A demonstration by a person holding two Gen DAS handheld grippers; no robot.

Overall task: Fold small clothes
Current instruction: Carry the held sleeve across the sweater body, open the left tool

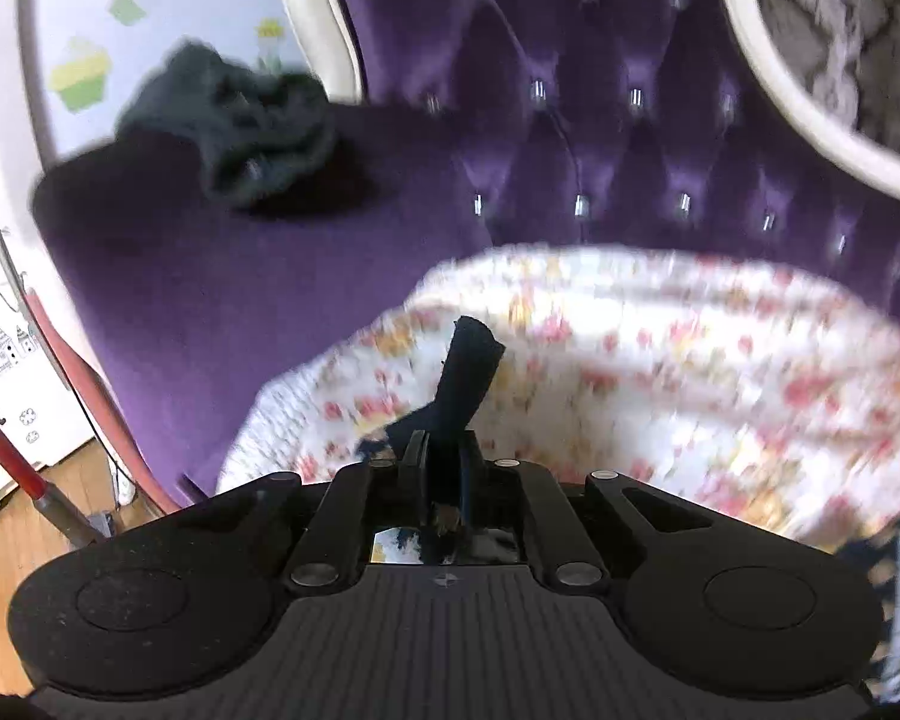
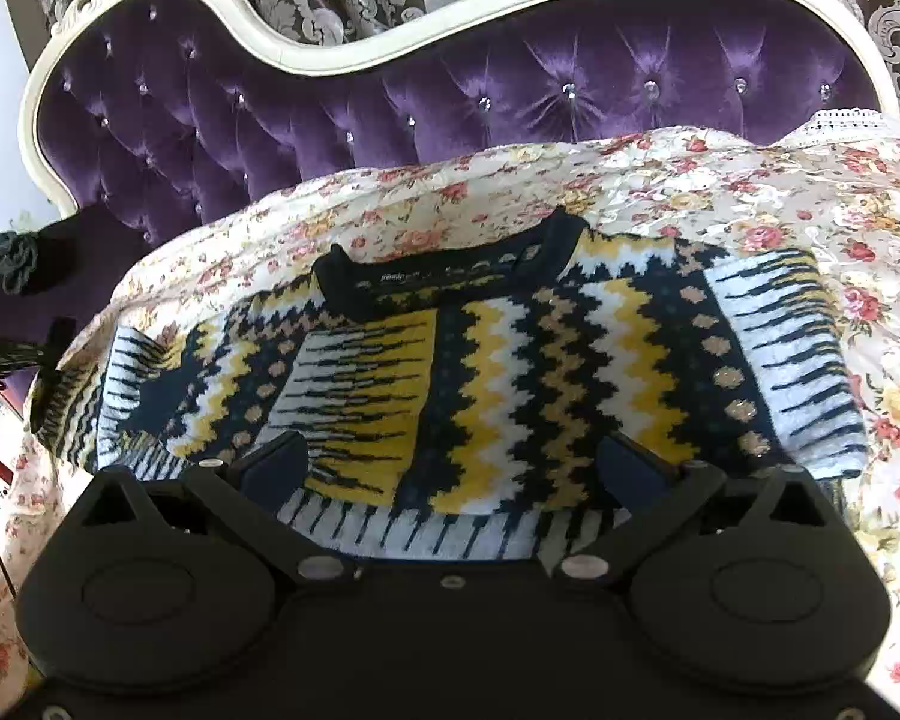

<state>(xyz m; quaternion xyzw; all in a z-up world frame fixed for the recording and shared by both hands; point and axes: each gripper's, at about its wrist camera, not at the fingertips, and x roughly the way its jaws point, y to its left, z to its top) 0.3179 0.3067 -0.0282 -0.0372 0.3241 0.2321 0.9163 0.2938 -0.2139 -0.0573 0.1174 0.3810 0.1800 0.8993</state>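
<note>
A knitted sweater with navy, yellow and white zigzags lies flat on a floral quilt, collar toward the sofa back. My right gripper hovers open over its lower hem, fingers spread wide and holding nothing. In the left wrist view, my left gripper is shut on a navy edge of the sweater, and a strip of it sticks up past the fingertips. The quilt behind it is blurred. The sweater's left sleeve is drawn up at the quilt's left edge.
The quilt covers a purple tufted sofa with a white carved frame. A crumpled dark garment lies on the sofa's bare purple seat to the left. A red pole and wooden floor lie beyond the sofa's left end.
</note>
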